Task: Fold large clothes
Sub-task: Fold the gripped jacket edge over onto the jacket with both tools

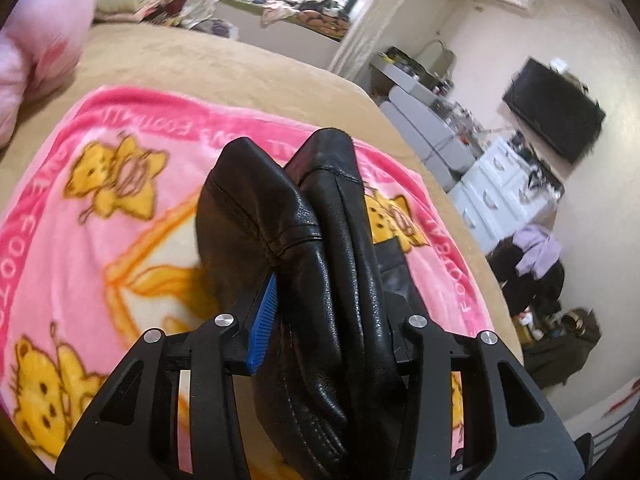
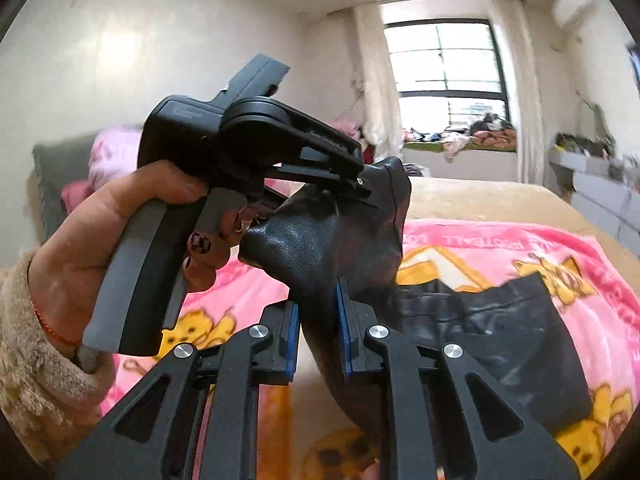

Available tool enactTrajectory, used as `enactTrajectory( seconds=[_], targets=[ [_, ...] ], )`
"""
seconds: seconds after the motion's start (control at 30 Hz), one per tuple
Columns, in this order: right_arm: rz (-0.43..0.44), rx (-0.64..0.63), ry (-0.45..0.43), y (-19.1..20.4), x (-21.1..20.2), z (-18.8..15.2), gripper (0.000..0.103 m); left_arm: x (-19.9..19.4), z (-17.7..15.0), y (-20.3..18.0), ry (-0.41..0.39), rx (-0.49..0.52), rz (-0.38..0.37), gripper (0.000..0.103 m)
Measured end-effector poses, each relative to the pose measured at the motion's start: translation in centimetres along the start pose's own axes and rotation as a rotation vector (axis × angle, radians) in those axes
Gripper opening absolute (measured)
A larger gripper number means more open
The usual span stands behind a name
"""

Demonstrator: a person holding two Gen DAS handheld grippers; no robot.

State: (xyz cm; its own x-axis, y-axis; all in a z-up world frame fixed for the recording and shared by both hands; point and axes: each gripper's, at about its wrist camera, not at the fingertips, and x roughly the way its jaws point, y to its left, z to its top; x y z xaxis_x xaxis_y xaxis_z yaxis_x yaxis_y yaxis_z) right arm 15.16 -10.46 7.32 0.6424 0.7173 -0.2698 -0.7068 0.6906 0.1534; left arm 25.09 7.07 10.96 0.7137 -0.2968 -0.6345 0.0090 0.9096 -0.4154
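A black leather garment [image 1: 320, 208] is bunched up between the blue pads of my left gripper [image 1: 328, 320], which is shut on it. In the right wrist view my right gripper [image 2: 318, 328] is also shut on a fold of the garment [image 2: 320, 248]. Just above and beyond it, a hand [image 2: 120, 232] holds the left gripper [image 2: 362, 184], which is clamped on the garment's top edge. The rest of the garment [image 2: 500, 332] trails down to the right onto a pink cartoon blanket [image 2: 500, 248]. Both grippers are lifted above the blanket [image 1: 80, 220].
The blanket lies on a bed with a beige cover [image 1: 200, 64]. A pink pillow [image 1: 36, 40] sits at the head. White drawers [image 1: 492, 192], a dark screen [image 1: 556, 112] and a heap of clothes [image 1: 532, 264] stand beyond the bed's right edge. A cluttered window ledge [image 2: 460, 140] is at the far end.
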Motion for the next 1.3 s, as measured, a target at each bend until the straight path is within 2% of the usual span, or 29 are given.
enactTrajectory(
  seconds=[0.1,0.27,0.47,0.57,1.3],
  targets=[
    [-0.022,0.052,-0.004,-2.5,-1.2,-0.1,0.015,2.0,0.3,-3.7,0.025,0.056,0.029,0.037],
    [-0.026,0.173,0.011,-6.0,-2.5,-0.9,0.015,4.8,-0.4,-6.8,0.056,0.108,0.058,0.038],
    [-0.078,0.185,0.013,-7.7,-3.5,-1.6,0.015,6.7,-1.1,-9.2,0.068,0.135,0.069,0.039],
    [-0.106,0.179,0.012,-8.2,-3.9,-2.1,0.015,7.3,-1.3,-10.0,0.069,0.153,0.070,0.039],
    [-0.185,0.375,0.081,-13.9,-4.3,-3.6,0.015,12.5,-1.9,-12.5,0.140,0.146,0.040,0.039]
  ],
)
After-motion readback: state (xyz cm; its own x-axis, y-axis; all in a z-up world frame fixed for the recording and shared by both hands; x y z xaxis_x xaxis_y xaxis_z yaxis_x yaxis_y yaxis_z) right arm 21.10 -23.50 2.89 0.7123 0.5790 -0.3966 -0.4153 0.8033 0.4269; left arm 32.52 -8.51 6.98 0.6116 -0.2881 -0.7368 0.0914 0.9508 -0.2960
